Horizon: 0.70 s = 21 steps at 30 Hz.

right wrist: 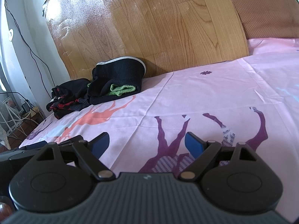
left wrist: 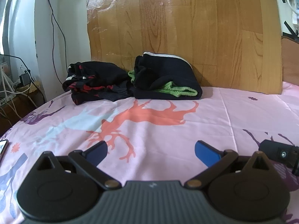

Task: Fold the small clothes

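Note:
Two piles of small clothes lie at the head of the bed against the wooden board. A black garment with a green waistband (left wrist: 166,78) (right wrist: 116,82) is folded, with white trim on top. Left of it lies a rumpled black and red garment (left wrist: 93,82) (right wrist: 68,98). My left gripper (left wrist: 150,152) is open, hovering low over the pink sheet well short of the clothes, nothing between its blue pads. My right gripper (right wrist: 146,144) is open too, over a purple deer print, to the right of the left gripper, whose body (right wrist: 28,149) shows at the left edge.
A pink bedsheet with deer prints (left wrist: 168,112) (right wrist: 205,93) covers the bed. A wooden board (left wrist: 186,28) stands behind the clothes. Cables and a power strip (left wrist: 16,85) sit on the floor left of the bed. A phone (left wrist: 3,146) lies at the bed's left edge. A brown cushion (right wrist: 265,13) stands at far right.

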Each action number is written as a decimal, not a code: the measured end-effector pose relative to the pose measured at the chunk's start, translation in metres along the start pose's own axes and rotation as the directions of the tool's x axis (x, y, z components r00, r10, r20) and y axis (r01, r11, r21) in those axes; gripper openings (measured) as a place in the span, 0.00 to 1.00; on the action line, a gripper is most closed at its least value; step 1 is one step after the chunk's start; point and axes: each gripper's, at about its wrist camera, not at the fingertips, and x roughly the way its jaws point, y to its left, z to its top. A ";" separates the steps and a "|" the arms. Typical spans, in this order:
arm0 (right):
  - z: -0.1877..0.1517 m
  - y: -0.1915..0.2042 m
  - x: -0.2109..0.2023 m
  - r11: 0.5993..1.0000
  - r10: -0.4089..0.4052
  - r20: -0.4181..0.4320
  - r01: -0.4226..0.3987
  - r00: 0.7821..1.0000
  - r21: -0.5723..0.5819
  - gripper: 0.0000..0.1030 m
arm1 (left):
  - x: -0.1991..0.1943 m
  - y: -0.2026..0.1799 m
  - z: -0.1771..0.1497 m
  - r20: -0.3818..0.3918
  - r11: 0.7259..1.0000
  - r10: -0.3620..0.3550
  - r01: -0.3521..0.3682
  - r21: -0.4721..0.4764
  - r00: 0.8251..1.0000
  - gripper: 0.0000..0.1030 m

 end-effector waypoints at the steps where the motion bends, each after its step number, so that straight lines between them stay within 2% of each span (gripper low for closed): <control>1: 0.000 0.000 0.000 1.000 0.000 0.000 0.000 1.000 0.000 0.87 | 0.000 0.000 0.000 0.002 1.000 0.002 -0.002 0.000 1.000 1.00; 21: -0.001 0.000 0.000 1.000 0.001 0.000 -0.001 1.000 0.004 0.87 | -0.002 -0.001 0.000 0.019 1.000 0.020 -0.020 0.006 1.000 1.00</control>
